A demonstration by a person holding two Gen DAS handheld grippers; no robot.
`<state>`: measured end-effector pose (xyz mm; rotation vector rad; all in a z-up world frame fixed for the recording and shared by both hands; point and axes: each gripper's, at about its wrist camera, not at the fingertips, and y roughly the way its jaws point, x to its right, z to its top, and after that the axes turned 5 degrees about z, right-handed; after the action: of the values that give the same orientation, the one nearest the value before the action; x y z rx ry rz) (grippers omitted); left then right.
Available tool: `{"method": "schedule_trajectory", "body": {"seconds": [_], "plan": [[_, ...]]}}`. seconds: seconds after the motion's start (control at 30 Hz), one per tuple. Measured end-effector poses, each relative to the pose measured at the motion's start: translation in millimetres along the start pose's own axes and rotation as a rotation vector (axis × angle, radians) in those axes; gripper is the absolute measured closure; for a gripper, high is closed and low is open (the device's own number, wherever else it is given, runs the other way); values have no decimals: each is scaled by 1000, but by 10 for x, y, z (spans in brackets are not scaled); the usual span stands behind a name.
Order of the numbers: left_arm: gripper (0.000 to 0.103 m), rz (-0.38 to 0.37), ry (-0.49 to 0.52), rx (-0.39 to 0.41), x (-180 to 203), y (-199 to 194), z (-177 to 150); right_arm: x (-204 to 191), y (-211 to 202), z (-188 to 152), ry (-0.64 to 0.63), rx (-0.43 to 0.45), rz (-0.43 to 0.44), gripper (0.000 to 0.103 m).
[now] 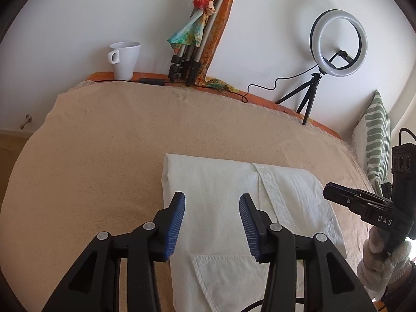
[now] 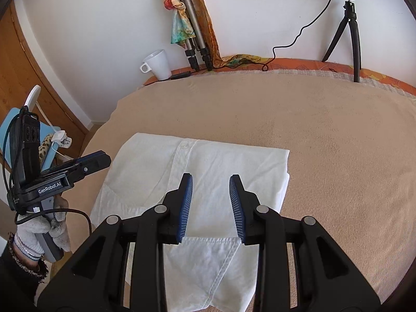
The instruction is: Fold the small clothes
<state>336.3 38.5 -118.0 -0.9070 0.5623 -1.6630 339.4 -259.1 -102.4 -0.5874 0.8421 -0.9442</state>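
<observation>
Lying crosswise, folded white shirt (image 2: 197, 166)

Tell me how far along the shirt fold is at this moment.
Mostly done, it seems: the white shirt lies on the beige cover as a compact rectangle, sides tucked in, placket up. Nothing is in hand: the left gripper and right gripper hover open over it. Possibly left: the part nearest the cameras, which runs out of view, so a final fold may remain.

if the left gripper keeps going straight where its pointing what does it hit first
Most likely the folded white shirt: the open left gripper has it right between its fingers. Depth is unclear; past it lies only the beige blanket.
</observation>
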Motion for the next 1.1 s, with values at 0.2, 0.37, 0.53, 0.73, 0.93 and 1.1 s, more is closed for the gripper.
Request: {"method": "schedule_trajectory", "body": {"seconds": [0.2,0.37,0.53,0.73,0.93,1.1], "plan": [[55,55,3,-86,-162,381,-127,97,362,-33,-6,-87,-32,72],[52,10,-14,-58,-264,413,-280,124,510,-201,-54,-110,-54,72],[53,9,-39,-58,-284,307,-249,163,358,-183,-21,-91,-9,69],[59,105,5,10,-294,219,-16,311,299,-5,2,-62,-53,66],[56,164,19,-27,-416,360,-81,537,432,30,46,-94,-115,66],[60,220,44,-38,-512,263,-254,662,319,-61,41,-100,-208,58]]}}
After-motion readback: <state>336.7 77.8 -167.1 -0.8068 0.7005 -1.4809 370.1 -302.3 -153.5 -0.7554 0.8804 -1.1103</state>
